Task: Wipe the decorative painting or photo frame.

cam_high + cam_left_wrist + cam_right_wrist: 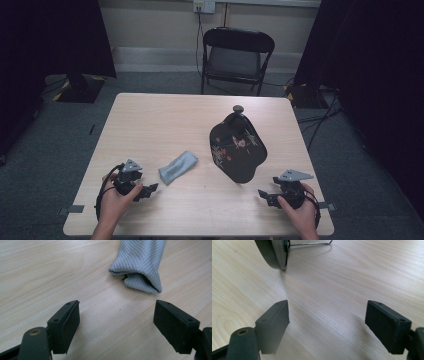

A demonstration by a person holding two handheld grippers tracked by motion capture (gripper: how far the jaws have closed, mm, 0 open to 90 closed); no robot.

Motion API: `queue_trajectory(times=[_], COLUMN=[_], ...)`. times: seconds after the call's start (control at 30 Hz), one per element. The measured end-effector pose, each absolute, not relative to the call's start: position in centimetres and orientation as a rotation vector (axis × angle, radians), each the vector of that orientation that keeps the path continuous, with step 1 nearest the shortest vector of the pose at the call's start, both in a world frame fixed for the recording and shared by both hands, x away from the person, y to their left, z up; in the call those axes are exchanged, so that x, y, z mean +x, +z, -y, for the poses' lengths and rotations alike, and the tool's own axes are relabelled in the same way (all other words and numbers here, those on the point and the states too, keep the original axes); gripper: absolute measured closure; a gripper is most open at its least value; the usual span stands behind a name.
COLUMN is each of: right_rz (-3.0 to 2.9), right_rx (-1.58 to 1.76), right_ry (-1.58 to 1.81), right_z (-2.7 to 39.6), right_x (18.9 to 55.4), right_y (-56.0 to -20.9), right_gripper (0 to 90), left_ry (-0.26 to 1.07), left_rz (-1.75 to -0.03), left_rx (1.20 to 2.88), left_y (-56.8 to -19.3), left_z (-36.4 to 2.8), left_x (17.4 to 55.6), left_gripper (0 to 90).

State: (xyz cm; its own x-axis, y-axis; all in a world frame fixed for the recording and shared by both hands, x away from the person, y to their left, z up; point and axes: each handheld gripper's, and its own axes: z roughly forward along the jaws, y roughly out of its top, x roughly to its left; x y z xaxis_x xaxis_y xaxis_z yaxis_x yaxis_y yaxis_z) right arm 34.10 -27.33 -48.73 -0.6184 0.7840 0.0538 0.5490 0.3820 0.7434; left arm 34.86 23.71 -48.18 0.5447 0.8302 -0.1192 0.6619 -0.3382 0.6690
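Cloth (141, 263), folded, soft and light by its look, seemed easiest to pinch at its near end, while the left gripper (116, 322) stood wide open and empty before it.

High view: overhead, forward-down on whole table (150, 115); gripper views: low, close over its wood, sharing grey cloth (141, 262) and dark tray (272, 253).

A black folding chair (237, 55) stands behind the light wooden desk (150, 120), below a wall socket (204, 5), with dark curtains (45, 35) at both sides and cables (320, 117) on grey floor.
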Motion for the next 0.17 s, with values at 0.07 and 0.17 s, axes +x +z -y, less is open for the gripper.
queue_trajectory(times=[0.07,0.17], right_rz=[-2.339,-2.335], right_rx=[1.172,1.175], right_ry=[1.086,1.091], right_z=[27.44,27.49], right_x=[34.12,34.16], right_y=[-48.67,-48.59], right_gripper=[18.8,18.8], left_ry=[0.316,0.319], left_rz=[-1.193,-1.176], left_rx=[2.105,2.121], left_y=[-48.28,-48.25], left_z=[-23.74,-23.82], left_x=[34.85,34.8], left_gripper=[21.2,21.4])
